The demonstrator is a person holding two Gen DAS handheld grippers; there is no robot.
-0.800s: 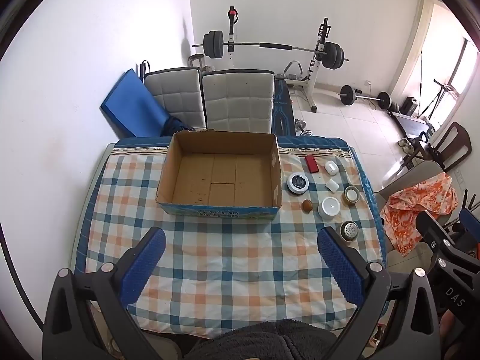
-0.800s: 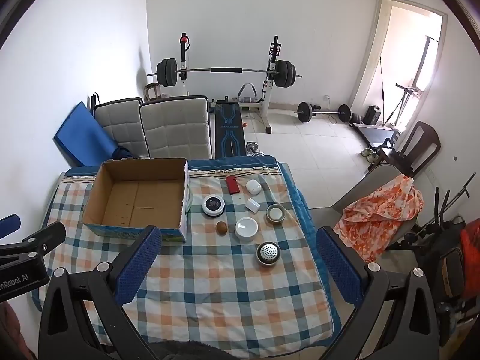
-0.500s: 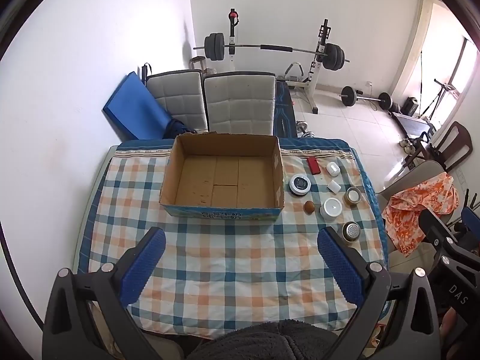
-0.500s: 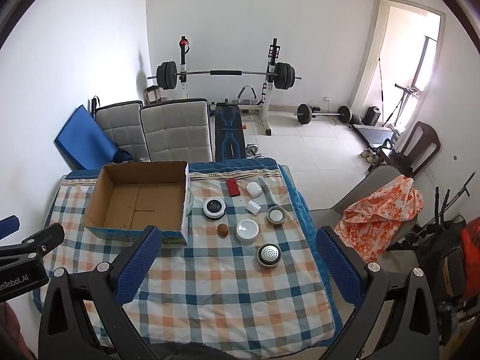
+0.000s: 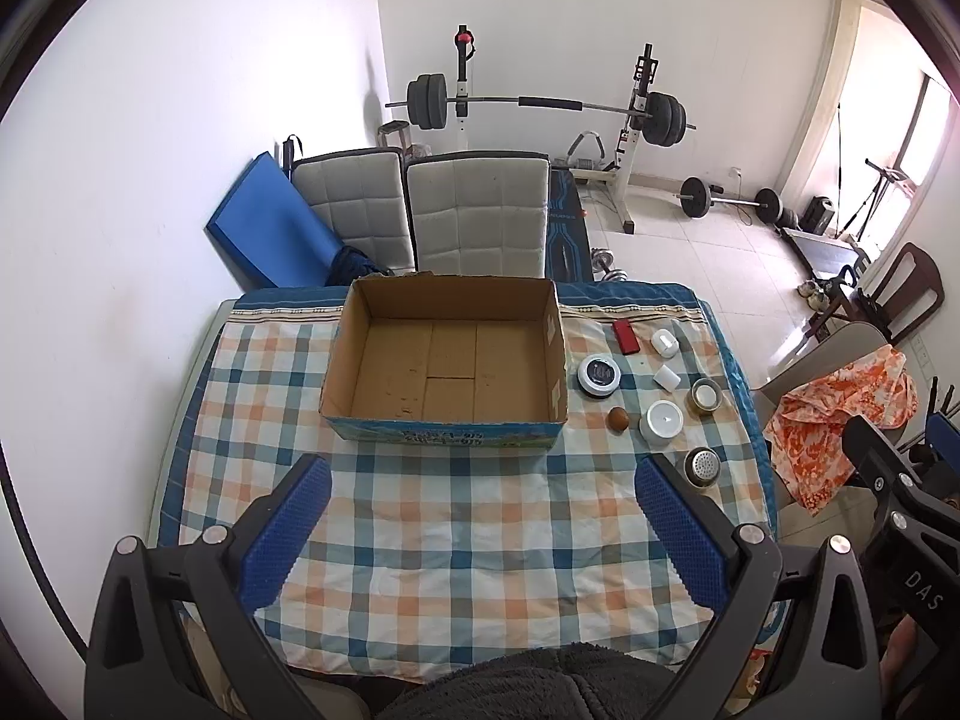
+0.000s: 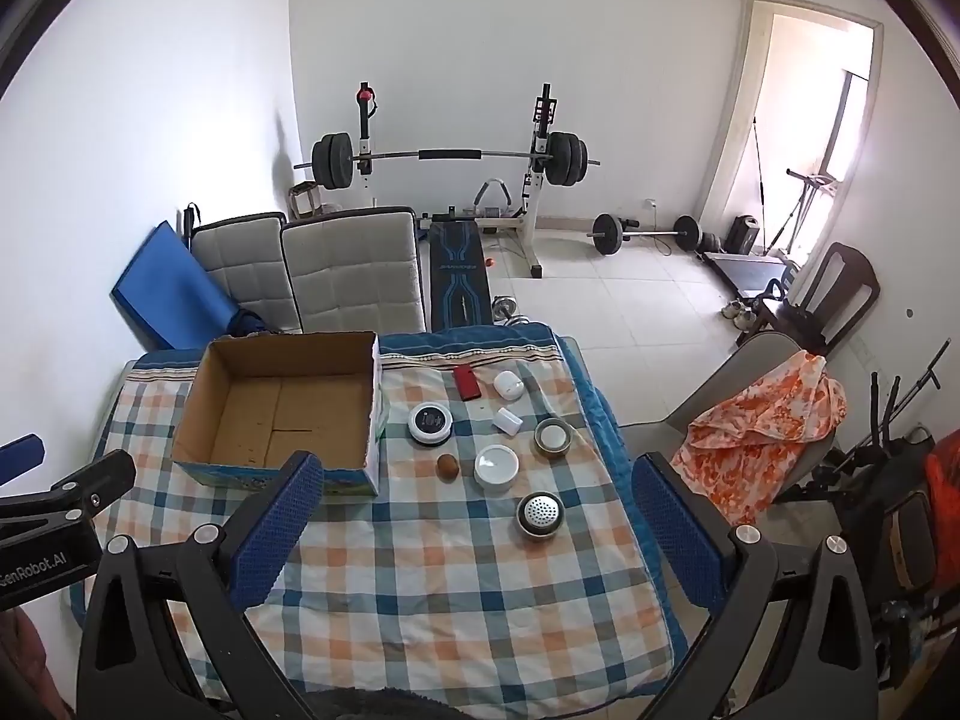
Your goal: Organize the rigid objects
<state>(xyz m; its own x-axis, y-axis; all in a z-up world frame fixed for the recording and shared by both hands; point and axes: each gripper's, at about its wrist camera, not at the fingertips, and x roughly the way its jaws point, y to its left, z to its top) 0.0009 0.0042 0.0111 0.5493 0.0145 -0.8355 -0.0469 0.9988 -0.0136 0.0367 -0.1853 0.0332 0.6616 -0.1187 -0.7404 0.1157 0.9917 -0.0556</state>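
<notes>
An open, empty cardboard box (image 5: 447, 360) (image 6: 282, 405) sits on the checked tablecloth (image 5: 456, 516). To its right lie several small objects: a red block (image 5: 624, 336) (image 6: 466, 383), a round black-faced disc (image 5: 598, 376) (image 6: 429, 423), a brown ball (image 5: 618, 418) (image 6: 447, 467), a white round puck (image 5: 661, 420) (image 6: 496, 467), two white cases (image 6: 507, 385), a metal-rimmed lid (image 6: 553, 436) and a perforated metal cap (image 5: 702, 467) (image 6: 540, 515). My left gripper (image 5: 480, 528) and right gripper (image 6: 480, 516) are both open, empty, held high above the table's near side.
Two padded chairs (image 5: 474, 213) and a blue mat (image 5: 264, 234) stand behind the table. A chair with orange cloth (image 6: 768, 414) is at the right. A barbell rack (image 6: 450, 156) and weights stand farther back.
Both grippers have risen and drawn back slightly; the table looks a little farther away. Nothing on the table has moved.
</notes>
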